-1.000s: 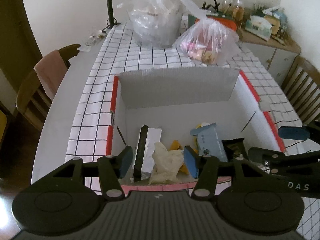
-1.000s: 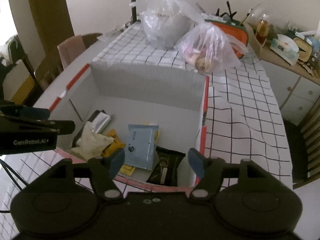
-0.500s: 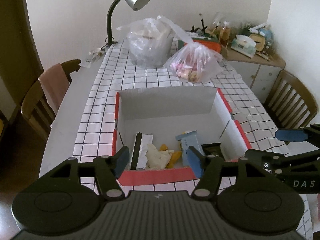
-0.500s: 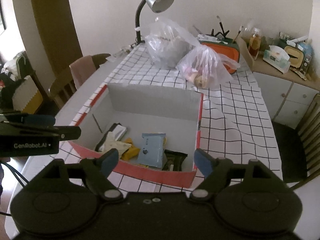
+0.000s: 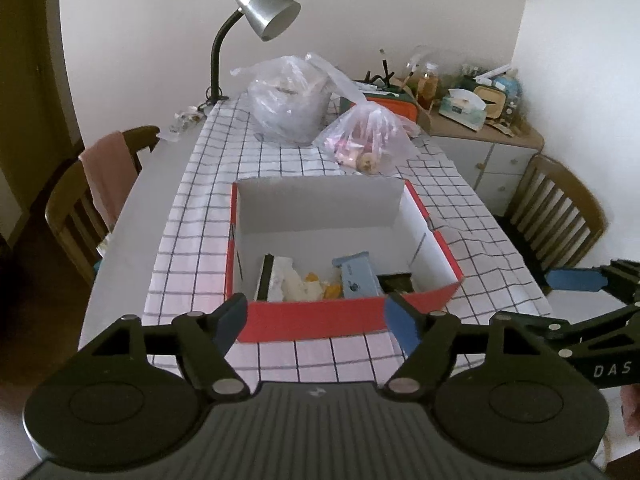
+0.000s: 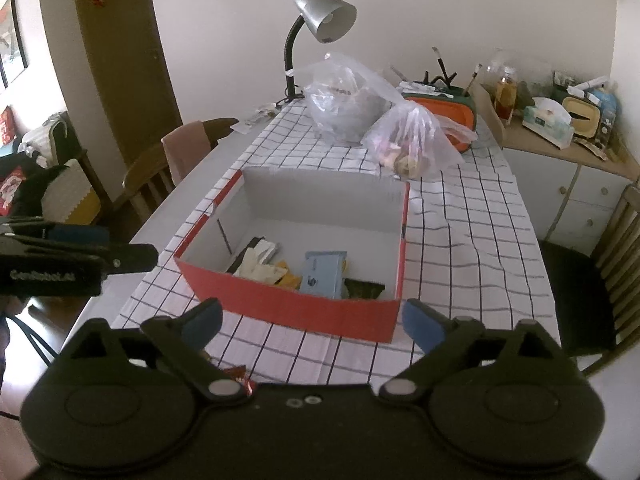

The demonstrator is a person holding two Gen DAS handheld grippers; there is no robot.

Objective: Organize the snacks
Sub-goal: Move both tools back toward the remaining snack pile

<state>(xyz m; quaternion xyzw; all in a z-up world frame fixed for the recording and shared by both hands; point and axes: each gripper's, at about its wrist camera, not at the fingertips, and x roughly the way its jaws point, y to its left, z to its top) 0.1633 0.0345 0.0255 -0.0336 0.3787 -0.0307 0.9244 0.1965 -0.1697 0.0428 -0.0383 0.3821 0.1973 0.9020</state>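
Left wrist: left gripper (image 5: 316, 318) opening before box (image 5: 320, 320).

I'm working in a home dining room: a table (image 5: 132, 208) under a checked cloth (image 6: 460, 240), wooden chairs (image 5: 560, 208), a desk lamp (image 6: 324, 20), a cluttered sideboard (image 6: 568, 176).

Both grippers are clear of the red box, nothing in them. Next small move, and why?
Probably send the right gripper, jaws opening and empty, toward the small clear bag beyond the red box: it seems to hold loose snacks, while several packets already lie inside the box.
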